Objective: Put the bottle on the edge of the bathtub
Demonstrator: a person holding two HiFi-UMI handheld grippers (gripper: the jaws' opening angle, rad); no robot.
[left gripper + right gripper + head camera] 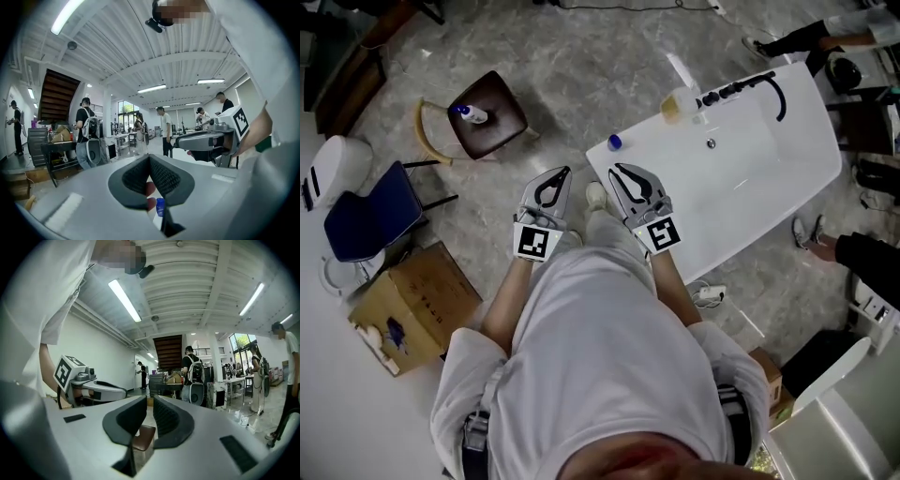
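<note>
The bathtub (750, 178) lies at two o'clock, the brown stool (504, 127) at eleven. Between them the left gripper (561, 174) is clenched and empty, and the right gripper (619, 171) has its jaws closing on nothing. The bottle (474, 114) stands on the stool: best to open one gripper wide there and grasp the body squarely.

Open floor (581, 75) lies ahead, the stool (502, 122) off to my left. The bathtub (769, 211) rim on my right is mostly bare: a small blue-topped thing (615, 142) on its near corner, tap (759, 82) and pale container (680, 105) at the far edge
</note>
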